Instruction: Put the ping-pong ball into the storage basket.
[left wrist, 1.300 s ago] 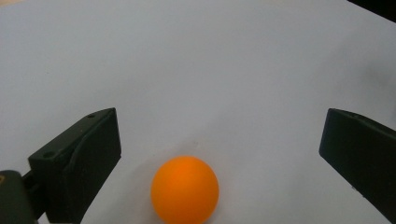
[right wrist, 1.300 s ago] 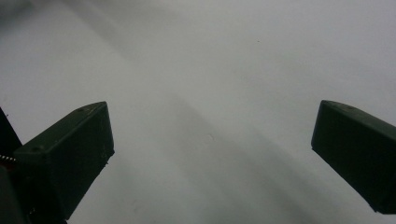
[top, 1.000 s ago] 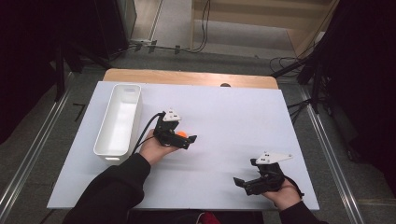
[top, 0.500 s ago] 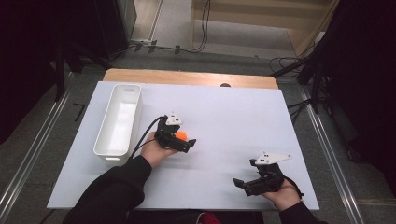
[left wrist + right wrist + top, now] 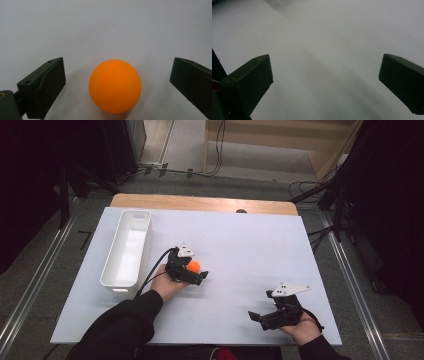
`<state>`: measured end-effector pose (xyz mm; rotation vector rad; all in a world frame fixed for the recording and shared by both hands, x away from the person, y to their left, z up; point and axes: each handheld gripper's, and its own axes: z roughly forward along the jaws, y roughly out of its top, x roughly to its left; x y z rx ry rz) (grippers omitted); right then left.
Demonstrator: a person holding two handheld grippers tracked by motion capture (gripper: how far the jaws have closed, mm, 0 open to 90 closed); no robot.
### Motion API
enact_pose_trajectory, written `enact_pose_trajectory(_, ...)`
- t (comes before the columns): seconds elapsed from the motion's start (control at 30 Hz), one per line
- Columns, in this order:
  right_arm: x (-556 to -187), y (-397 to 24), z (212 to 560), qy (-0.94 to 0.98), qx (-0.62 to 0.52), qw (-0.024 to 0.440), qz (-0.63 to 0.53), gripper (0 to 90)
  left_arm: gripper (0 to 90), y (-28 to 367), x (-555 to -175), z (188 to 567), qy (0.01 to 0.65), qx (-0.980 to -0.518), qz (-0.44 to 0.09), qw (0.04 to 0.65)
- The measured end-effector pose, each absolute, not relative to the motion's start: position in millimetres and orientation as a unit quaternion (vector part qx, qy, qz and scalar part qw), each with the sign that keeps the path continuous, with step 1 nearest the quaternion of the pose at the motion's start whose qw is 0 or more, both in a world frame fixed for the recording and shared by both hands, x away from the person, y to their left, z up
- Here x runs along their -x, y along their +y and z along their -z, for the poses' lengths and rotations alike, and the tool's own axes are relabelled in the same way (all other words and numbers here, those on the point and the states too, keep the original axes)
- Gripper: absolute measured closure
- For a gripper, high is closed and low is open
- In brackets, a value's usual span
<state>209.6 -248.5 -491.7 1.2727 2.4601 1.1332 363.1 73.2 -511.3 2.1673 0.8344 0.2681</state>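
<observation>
An orange ball (image 5: pixel 115 86) rests on the white table top (image 5: pixel 240 245), roughly at the middle of the board and a little toward the person's left. In the left gripper view it sits between the two black jaws with bare white surface showing on either side of it, so neither jaw touches it; the jaws stand wide apart and hold nothing. From the high view the left gripper (image 5: pixel 192 272) lies low over the ball (image 5: pixel 193 266), gripped by the person's left hand (image 5: pixel 167 285), whose dark sleeve comes in from the bottom edge (a black cable loops back from the gripper toward that sleeve). To the left of the gripper, and apart from it, a long white bin (image 5: pixel 126 247) stands on the table with its length running away from the person. The right gripper (image 5: pixel 270 317) is well apart, near the front right corner of the board, in the right hand (image 5: pixel 300 327); its own view shows its jaws spread wide over bare white surface, gripping nothing.
</observation>
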Motion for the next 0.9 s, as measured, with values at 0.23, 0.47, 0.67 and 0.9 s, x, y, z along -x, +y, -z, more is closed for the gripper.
enact_pose_trajectory(0.23, -208.4, -249.4, 491.5, 0.819, -0.427, 0.077, -0.376, 0.0, 7.0, 70.5, -361.0, 512.0, 0.322, -0.859, -0.115, 0.381)
enact_pose_trajectory(0.47, -208.3, -248.7, 492.2, 0.822, -0.423, 0.078, -0.374, 0.0, 15.5, 68.8, -360.9, 513.1, 0.332, -0.859, -0.128, 0.368)
enact_pose_trajectory(0.67, -208.0, -249.0, 492.1, 0.821, -0.425, 0.079, -0.373, 0.0, 26.9, 67.7, -358.4, 512.6, 0.327, -0.861, -0.142, 0.363)
enact_pose_trajectory(0.9, -207.8, -249.1, 492.0, 0.822, -0.424, 0.081, -0.371, 0.0, 37.3, 67.3, -356.1, 512.7, 0.325, -0.859, -0.151, 0.365)
